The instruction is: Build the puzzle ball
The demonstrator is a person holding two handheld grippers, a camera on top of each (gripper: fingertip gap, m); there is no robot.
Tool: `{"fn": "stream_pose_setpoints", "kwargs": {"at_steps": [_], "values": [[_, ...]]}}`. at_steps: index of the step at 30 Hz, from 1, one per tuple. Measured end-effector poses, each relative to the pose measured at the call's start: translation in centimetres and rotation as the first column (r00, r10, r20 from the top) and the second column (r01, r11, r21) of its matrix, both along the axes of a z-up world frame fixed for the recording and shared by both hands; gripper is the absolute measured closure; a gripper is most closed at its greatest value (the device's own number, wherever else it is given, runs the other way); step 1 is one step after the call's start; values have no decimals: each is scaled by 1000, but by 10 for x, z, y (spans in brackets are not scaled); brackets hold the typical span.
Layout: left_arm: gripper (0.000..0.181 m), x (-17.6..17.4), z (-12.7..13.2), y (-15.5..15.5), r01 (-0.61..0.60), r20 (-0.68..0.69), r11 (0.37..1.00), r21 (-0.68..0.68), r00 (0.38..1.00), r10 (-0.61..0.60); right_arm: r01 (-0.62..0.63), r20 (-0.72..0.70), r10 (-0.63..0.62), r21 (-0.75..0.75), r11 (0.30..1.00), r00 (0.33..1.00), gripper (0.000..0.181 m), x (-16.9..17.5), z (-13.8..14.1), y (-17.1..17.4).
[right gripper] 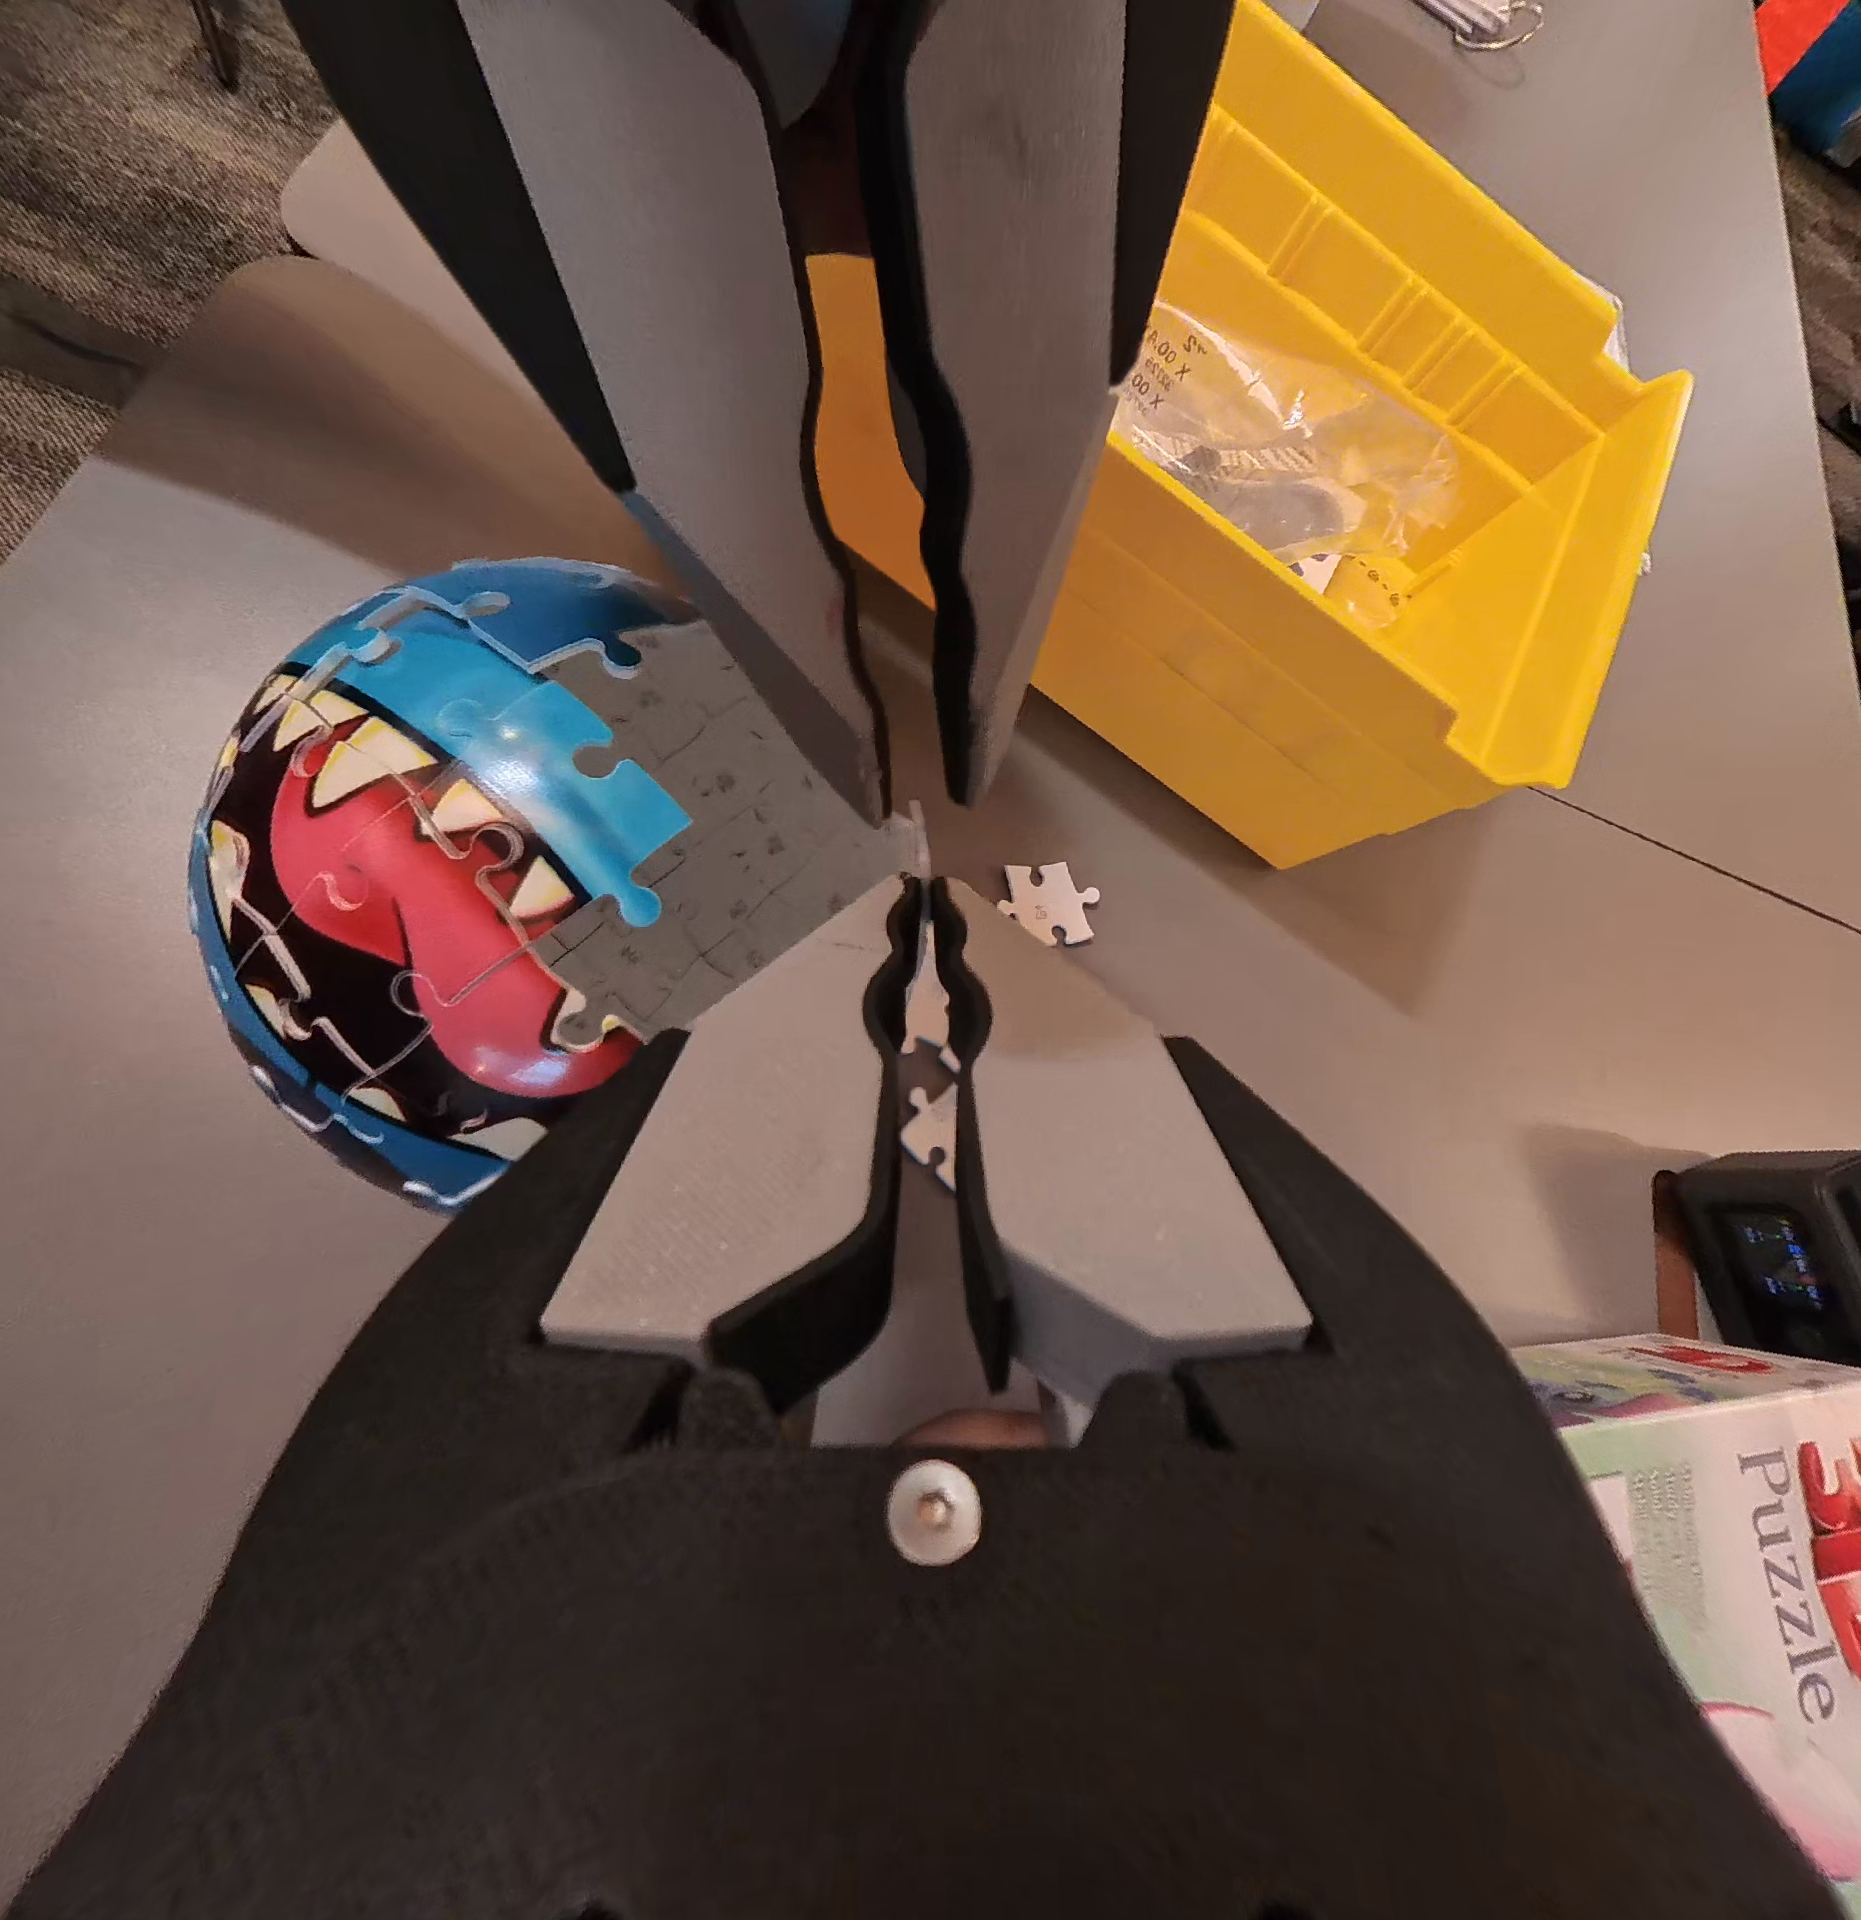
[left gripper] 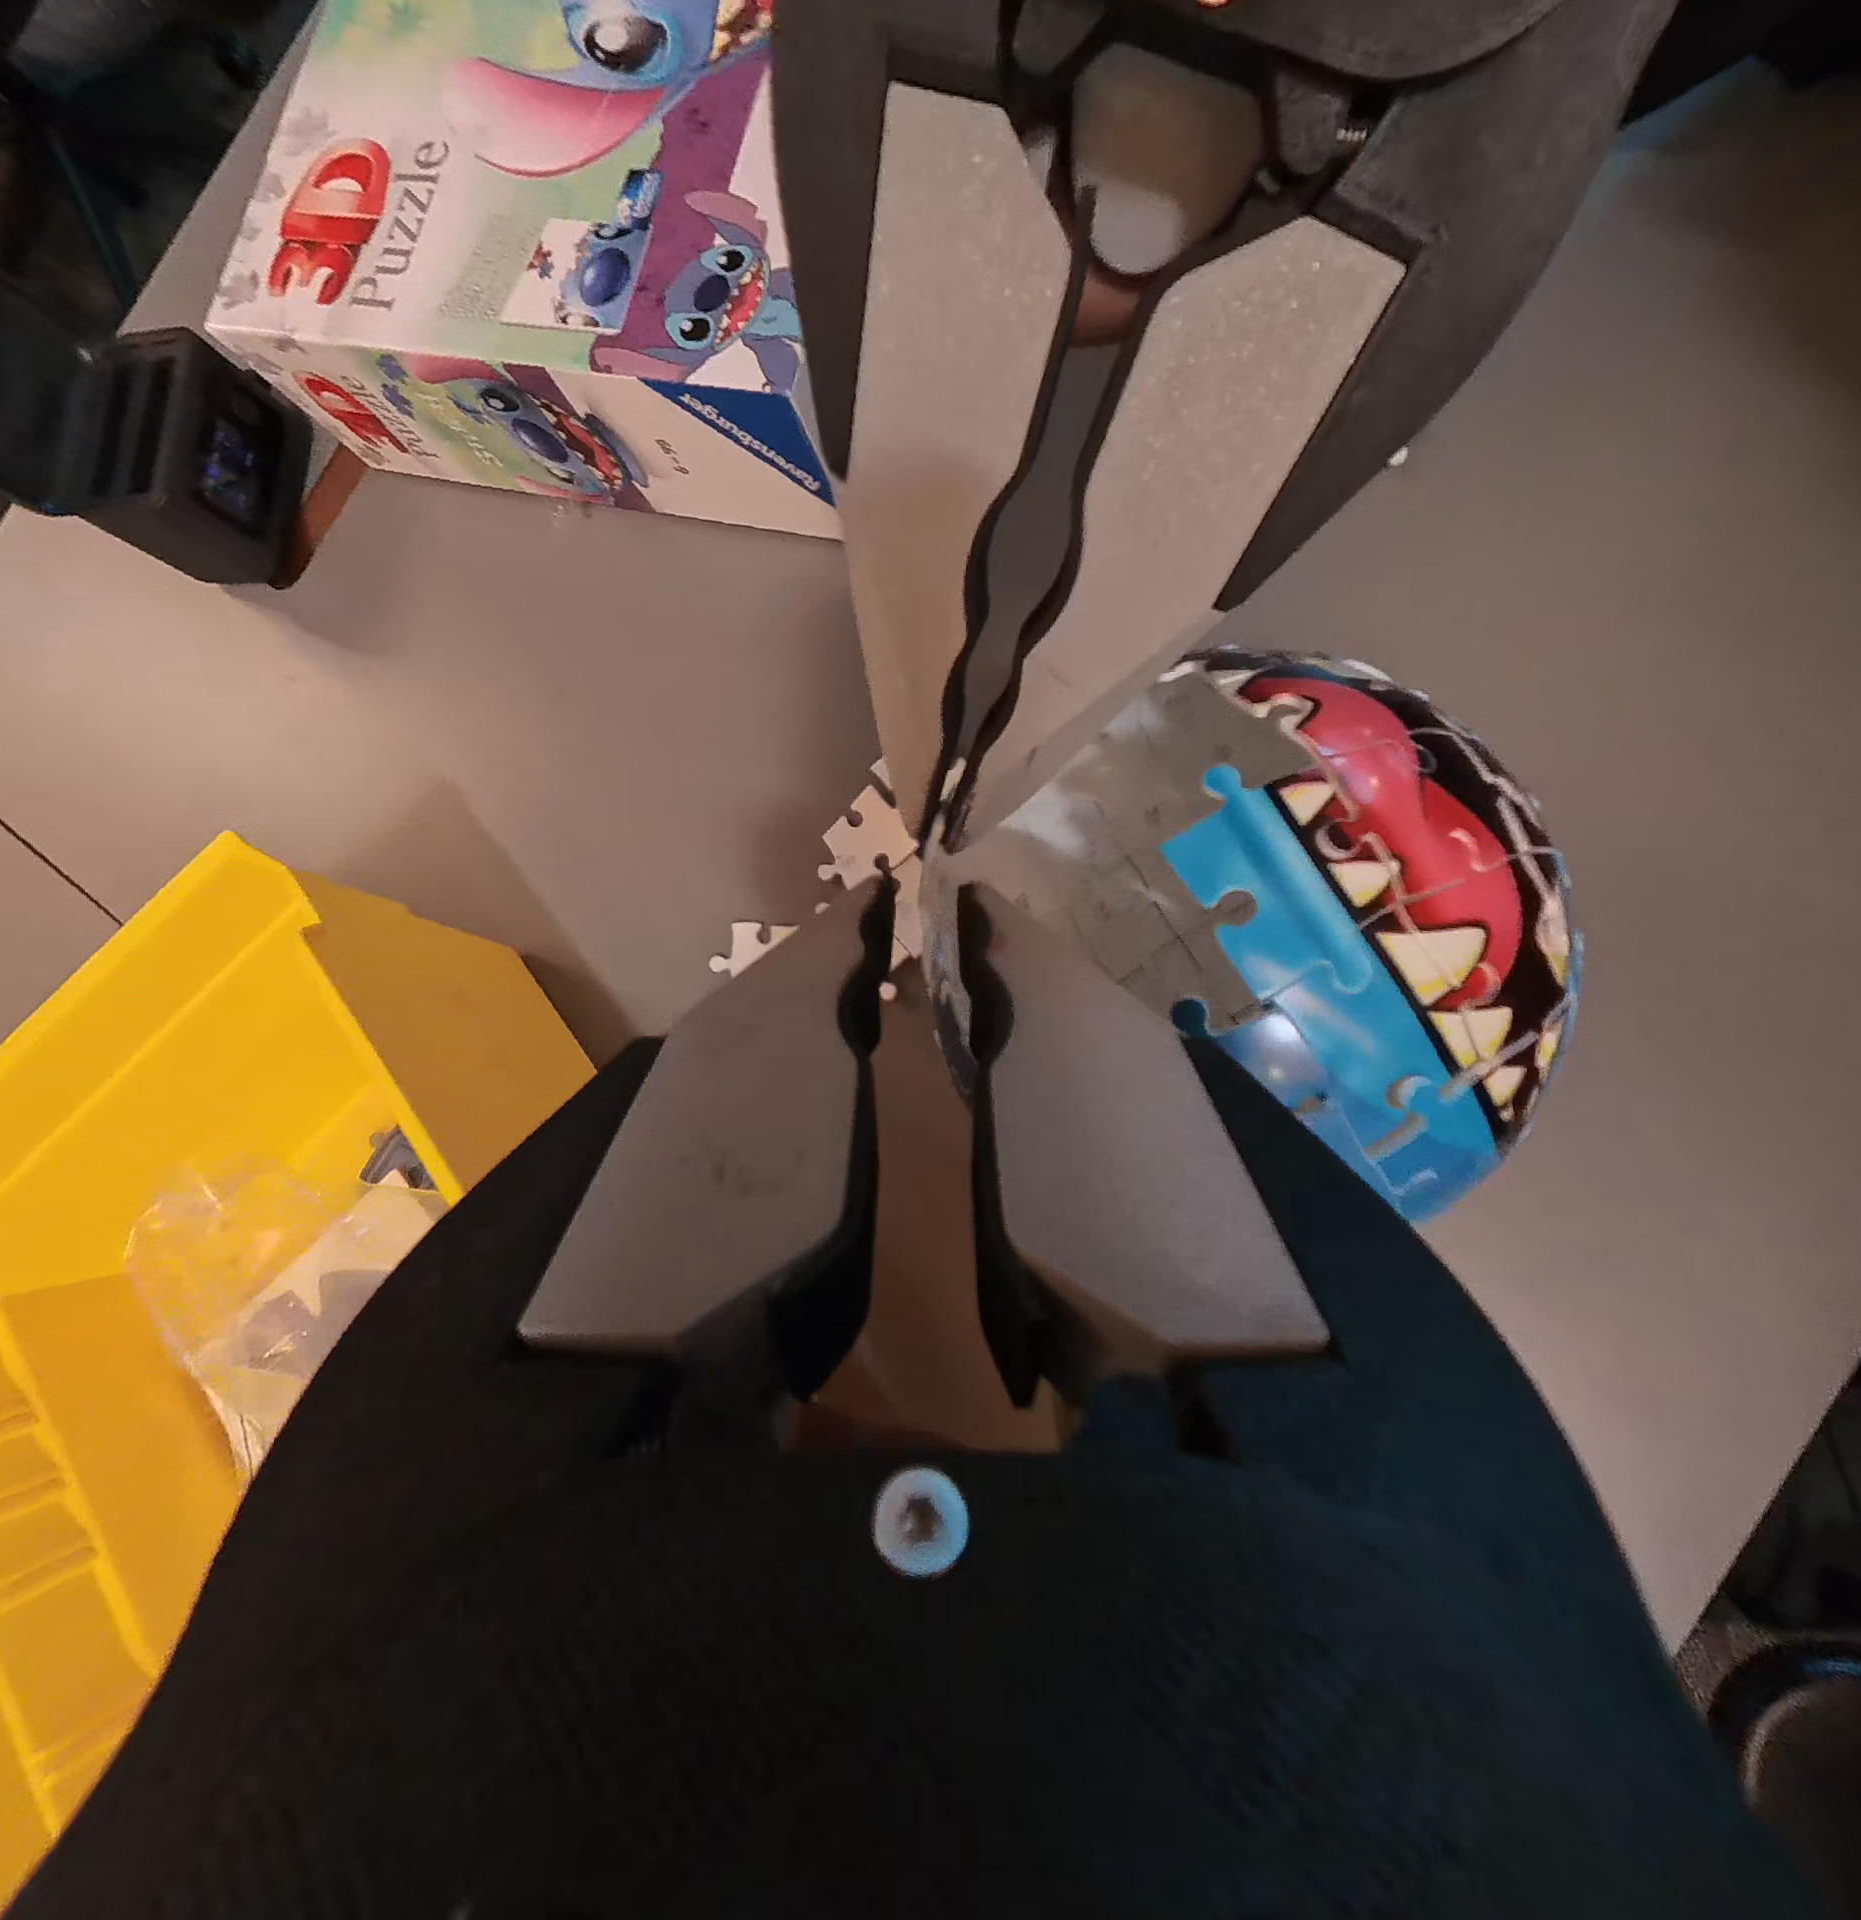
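My grey table (right gripper: pixel 1321 1039) carries a half-built blue puzzle ball (right gripper: pixel 386 883), a yellow plastic bin (right gripper: pixel 1321 727), a printed cardboard puzzle box (left gripper: pixel 510 312) and a loose white puzzle piece (right gripper: pixel 1051 894).

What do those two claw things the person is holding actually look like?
Both look alike. The left gripper and right gripper each have a broad matte black body with a silver screw in the middle. From it fork two wedge-shaped fingers, grey on the flat faces, edged inside with wavy black rubbery pads. No cables show.

Print on puzzle box (left gripper: pixel 510 312); bin's bag (right gripper: pixel 1269 436) (not transcribed)
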State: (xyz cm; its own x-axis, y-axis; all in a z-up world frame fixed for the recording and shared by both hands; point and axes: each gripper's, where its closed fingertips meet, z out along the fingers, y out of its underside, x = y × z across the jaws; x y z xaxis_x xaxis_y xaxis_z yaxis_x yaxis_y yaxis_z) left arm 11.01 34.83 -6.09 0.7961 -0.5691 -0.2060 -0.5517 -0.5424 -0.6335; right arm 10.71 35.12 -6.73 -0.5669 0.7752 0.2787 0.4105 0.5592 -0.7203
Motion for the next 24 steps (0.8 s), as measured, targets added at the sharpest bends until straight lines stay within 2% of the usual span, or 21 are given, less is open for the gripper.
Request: {"fn": "stream_pose_setpoints", "kwargs": {"at_steps": [11,24], "values": [[179,2,-13,3,15,-71,999,-35,997,-18,-24,-17,24,28,999,1000,181,0,0,-1],[181,-2,-13,4,10,-106,1000,-8,994,-11,-24,-21,24,16,1000,999,181,-1,-1,-1]]}}
